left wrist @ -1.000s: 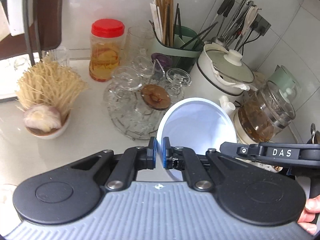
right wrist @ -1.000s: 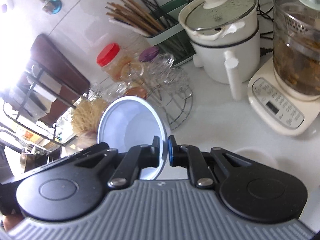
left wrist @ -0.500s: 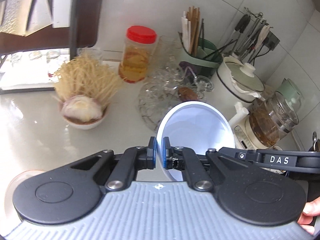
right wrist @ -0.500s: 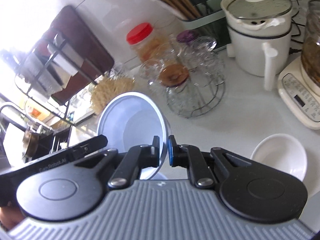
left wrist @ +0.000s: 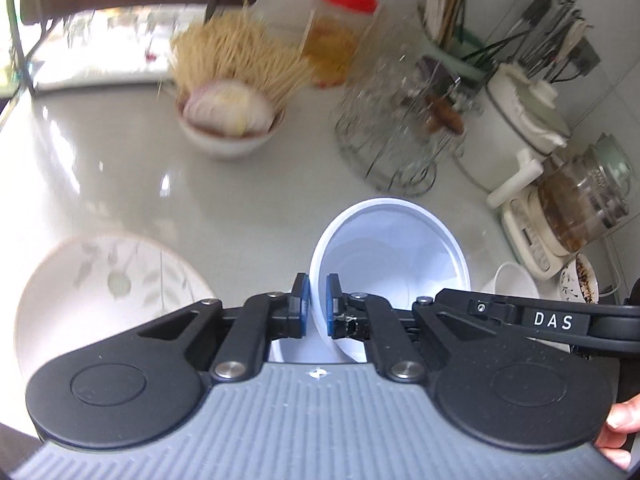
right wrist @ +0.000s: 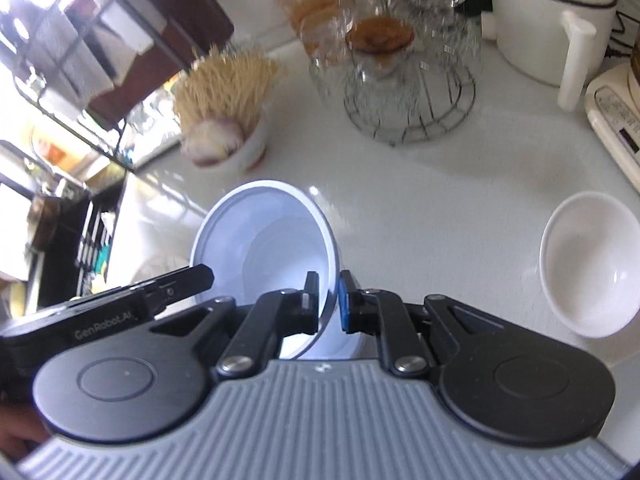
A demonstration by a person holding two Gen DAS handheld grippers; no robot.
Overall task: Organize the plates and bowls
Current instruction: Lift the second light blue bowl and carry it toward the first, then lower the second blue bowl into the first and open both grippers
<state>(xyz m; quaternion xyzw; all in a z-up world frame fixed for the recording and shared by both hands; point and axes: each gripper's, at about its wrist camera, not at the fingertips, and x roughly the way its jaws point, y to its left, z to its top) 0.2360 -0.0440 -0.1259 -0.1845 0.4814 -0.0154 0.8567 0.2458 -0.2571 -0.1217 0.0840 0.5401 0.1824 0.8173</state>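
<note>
A white bowl with a bluish rim [left wrist: 388, 248] hangs tilted over the pale countertop, gripped from two sides. My left gripper [left wrist: 314, 304] is shut on its near left rim. In the right wrist view the same bowl [right wrist: 264, 240] has its right rim between the pads of my right gripper [right wrist: 329, 304], whose jaws are opening slightly while still on the rim. A white plate with a faint leaf pattern [left wrist: 100, 280] lies at the lower left. A small empty white bowl [right wrist: 588, 272] sits on the counter to the right.
Behind stand a bowl with dry noodles and an onion [left wrist: 232, 120], a wire rack of glass cups [left wrist: 396, 144], a red-lidded jar [left wrist: 340, 40], a white lidded pot [left wrist: 520, 120] and a glass kettle on its base [left wrist: 580, 200]. A dish rack [right wrist: 80, 60] is at far left.
Both grippers have carried the bowl lower and away from the back wall. The leaf-pattern plate and the small white bowl have come into view. The right jaws stand slightly wider.
</note>
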